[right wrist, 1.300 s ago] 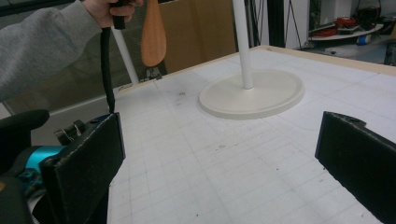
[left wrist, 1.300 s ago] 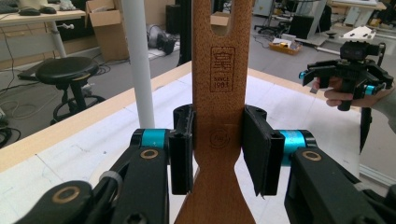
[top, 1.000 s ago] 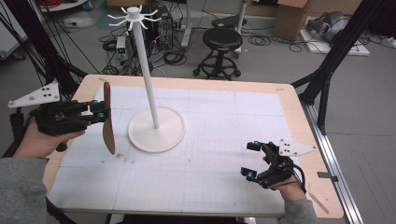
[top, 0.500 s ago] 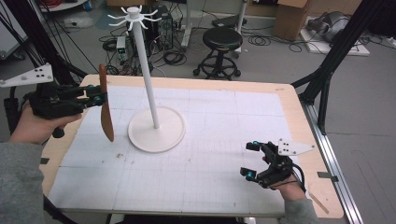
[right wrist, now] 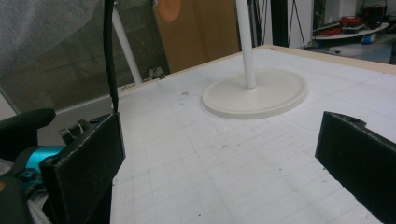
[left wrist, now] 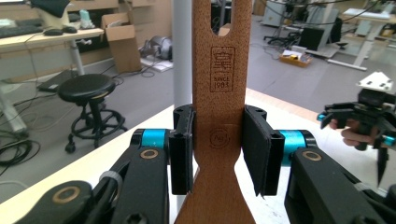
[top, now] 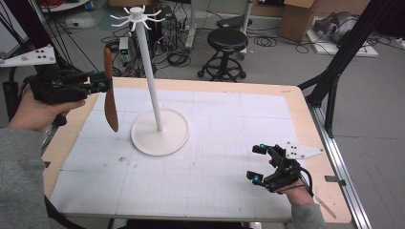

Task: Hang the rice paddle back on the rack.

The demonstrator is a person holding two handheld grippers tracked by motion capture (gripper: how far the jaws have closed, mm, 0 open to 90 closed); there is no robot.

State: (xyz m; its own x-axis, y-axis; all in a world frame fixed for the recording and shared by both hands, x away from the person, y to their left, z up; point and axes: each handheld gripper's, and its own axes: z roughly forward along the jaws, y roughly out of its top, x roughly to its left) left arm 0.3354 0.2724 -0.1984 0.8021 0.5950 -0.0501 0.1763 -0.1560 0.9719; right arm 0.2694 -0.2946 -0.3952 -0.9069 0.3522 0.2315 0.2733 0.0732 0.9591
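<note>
Spatula (top: 110,90) clamped in left tongs (top: 98,87), white stand (top: 160,129) beside, right tongs (top: 260,164) wide.

A lab: tangled cables (top: 176,57) on the floor, cardboard boxes (top: 298,19), desks (left wrist: 51,39) with equipment.

right gripper (right wrist: 224,158): black jaws wide apart, nothing between | white round stand base (right wrist: 256,94) with upright white pole ahead | white gridded tabletop (right wrist: 196,163) below
</note>
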